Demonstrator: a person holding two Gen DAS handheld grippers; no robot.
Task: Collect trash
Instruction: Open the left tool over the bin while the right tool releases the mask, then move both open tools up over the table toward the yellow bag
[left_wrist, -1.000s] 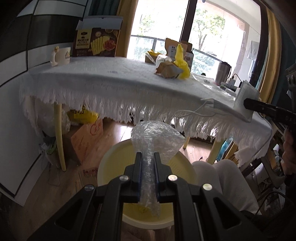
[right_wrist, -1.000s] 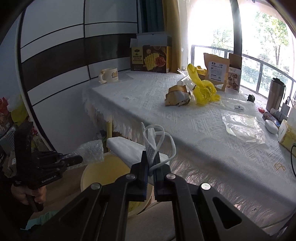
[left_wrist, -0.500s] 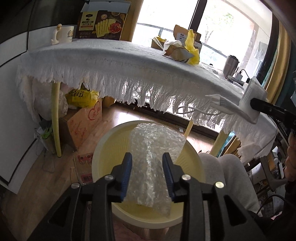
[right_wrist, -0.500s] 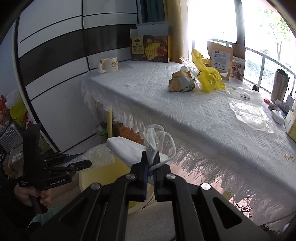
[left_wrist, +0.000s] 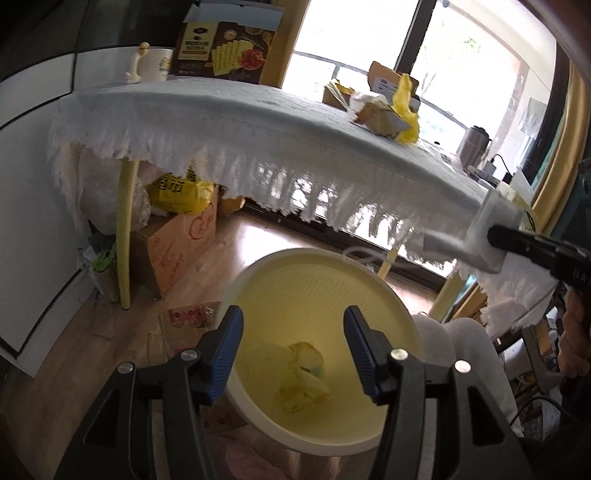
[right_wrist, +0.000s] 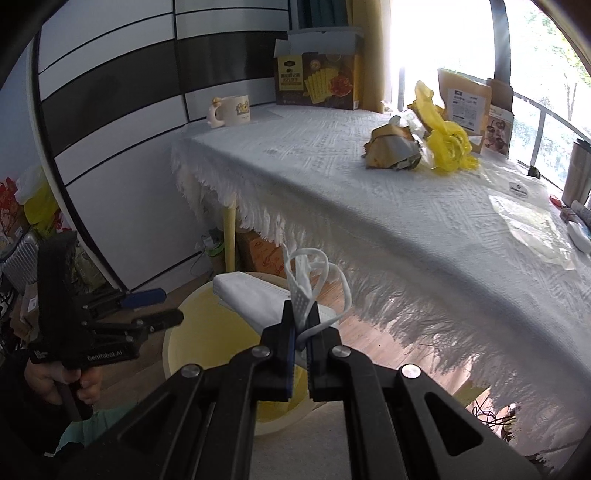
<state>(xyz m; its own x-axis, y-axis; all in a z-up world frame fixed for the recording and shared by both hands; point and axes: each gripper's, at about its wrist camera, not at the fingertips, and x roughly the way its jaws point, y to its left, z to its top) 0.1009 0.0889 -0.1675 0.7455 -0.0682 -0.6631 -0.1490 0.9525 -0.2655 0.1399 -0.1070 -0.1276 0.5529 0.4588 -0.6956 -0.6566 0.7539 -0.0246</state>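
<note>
Below the bench's fringed edge, the yellow bin (left_wrist: 325, 291) sits under the left tool (left_wrist: 293, 347), whose jaws have just been opening, nothing between them. Right tool (right_wrist: 301, 332), clenched on a face mask (right_wrist: 255, 301), hangs just beyond the bin's rim.

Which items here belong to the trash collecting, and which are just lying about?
Job: yellow bin; face mask in right tool; left tool, open above bin; crumpled wrappers.
Bystanders: mug; cracker box; steel tumbler.

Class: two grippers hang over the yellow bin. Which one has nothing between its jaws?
The left gripper: its jaws have just opened and stand empty above the bin. The right gripper pinches a white face mask.
</note>
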